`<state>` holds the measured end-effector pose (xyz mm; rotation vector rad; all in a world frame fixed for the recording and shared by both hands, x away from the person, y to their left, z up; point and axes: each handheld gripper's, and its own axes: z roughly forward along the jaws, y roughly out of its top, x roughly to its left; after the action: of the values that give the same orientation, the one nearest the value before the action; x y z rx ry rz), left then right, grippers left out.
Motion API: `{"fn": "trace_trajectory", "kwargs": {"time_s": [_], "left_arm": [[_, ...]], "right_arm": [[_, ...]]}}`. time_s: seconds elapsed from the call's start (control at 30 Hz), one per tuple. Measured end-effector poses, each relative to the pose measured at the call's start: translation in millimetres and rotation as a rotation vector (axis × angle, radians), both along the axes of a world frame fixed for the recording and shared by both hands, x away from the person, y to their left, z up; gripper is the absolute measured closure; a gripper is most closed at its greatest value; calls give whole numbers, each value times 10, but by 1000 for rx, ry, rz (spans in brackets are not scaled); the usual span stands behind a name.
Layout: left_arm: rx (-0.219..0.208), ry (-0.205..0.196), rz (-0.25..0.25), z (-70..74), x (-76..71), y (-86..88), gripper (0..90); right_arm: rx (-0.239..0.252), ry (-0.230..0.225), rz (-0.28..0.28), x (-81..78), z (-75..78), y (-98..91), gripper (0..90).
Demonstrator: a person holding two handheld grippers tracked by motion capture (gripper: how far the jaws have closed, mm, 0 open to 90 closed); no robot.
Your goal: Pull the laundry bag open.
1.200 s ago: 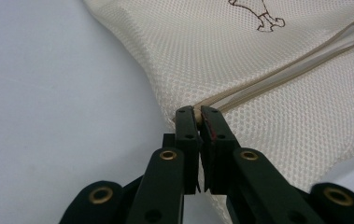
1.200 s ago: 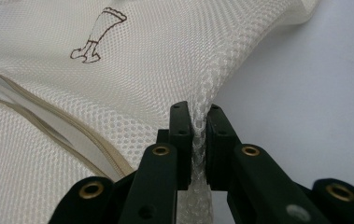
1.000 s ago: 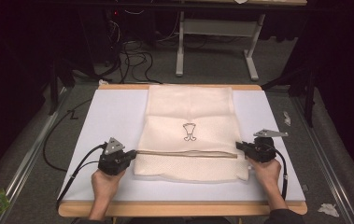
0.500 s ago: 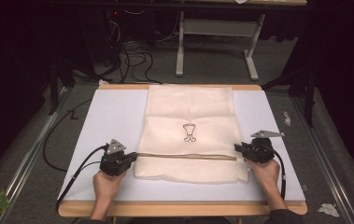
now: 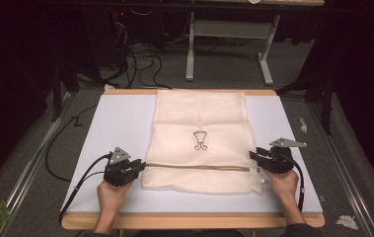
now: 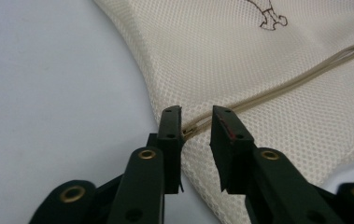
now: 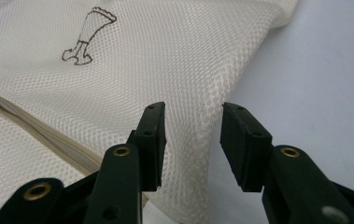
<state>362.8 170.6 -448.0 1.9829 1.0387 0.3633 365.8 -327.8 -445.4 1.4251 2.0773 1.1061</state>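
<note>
Beside the mesh bag (image 5: 202,143), left gripper (image 5: 136,168) and right gripper (image 5: 257,156) lie level, jaws just spread, pinching nothing.

Mesh bag (image 5: 202,128) on white table (image 5: 115,123)

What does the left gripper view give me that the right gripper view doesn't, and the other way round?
Left gripper view: the end of the bag's zipper lies between the left gripper jaws, which stand apart and have just been opening; the zipper line runs off to the upper right. Right gripper view: the bag's right edge, a raised fold of mesh, sits between the right gripper jaws, also apart and just opening, with the open slit of the zipper at lower left. Both show the cream mesh bag, its small brown printed figure and the white table sheet.
</note>
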Motion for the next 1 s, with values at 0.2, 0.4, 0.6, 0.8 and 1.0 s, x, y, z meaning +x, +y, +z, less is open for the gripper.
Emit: {"fn": "trace_trajectory", "kwargs": {"time_s": [0.2, 0.4, 0.6, 0.8, 1.0], "left_arm": [[-20, -32, 13, 53, -14, 56, 641], [-33, -62, 24, 109, -34, 118, 602], [-51, -79, 54, 141, -46, 188, 546], [-70, -101, 86, 173, -59, 276, 491], [-79, -113, 107, 185, -74, 335, 469]], "right_arm": [[8, -36, -18, -63, 74, -53, 550], [32, -70, -34, -121, 132, -139, 492], [63, -114, -29, -205, 190, -247, 449], [82, -151, -58, -284, 227, -395, 441], [98, -171, -89, -341, 233, -500, 440]]}}
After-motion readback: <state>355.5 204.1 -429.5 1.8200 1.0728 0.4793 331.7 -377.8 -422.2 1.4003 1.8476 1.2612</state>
